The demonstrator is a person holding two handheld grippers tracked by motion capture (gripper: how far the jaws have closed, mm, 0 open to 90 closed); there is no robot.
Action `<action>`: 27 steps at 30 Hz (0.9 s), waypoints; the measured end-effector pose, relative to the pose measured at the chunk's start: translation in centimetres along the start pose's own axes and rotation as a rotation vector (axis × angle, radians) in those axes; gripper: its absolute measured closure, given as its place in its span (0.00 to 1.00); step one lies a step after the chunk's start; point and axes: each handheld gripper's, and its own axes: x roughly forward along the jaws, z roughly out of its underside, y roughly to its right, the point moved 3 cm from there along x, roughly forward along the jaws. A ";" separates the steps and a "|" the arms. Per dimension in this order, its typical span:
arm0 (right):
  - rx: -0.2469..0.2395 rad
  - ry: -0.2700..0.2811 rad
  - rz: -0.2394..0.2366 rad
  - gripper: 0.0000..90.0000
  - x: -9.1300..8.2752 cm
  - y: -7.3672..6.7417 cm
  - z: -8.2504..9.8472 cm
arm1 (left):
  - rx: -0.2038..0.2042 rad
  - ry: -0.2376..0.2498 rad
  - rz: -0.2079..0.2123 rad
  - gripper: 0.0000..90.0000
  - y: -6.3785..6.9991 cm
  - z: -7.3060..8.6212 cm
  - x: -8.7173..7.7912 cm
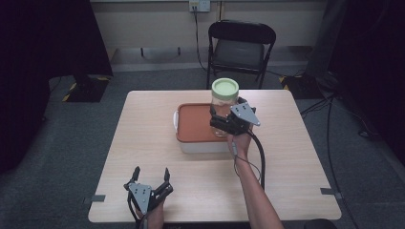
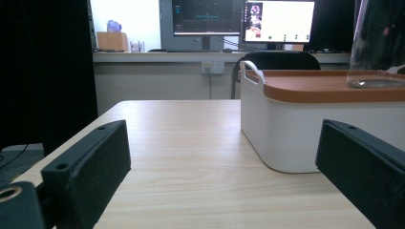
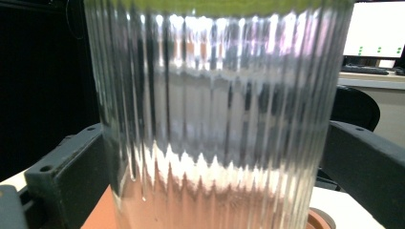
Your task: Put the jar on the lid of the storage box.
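Note:
A ribbed glass jar with a pale green lid stands upright on the orange lid of a white storage box at the table's middle. My right gripper holds the jar low down. In the right gripper view the jar fills the gap, and both black jaws press its sides. My left gripper rests open near the front left edge, nothing between its jaws. The left gripper view looks past the open gripper at the box and the jar's base.
The wooden table has bare surface left and right of the box. A black folding chair stands behind the far edge. Monitors sit on a bench beyond. Tape marks lie at the front corners.

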 end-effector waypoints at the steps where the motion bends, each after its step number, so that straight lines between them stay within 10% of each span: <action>1: -0.001 0.003 0.001 0.00 -0.1 0.0 0.0 | 0.000 0.000 0.000 0.05 0.0 0.0 0.0; 27: 0.006 0.016 -0.005 0.00 -1.2 0.2 -0.1 | 0.000 0.000 0.000 0.05 0.0 0.0 0.0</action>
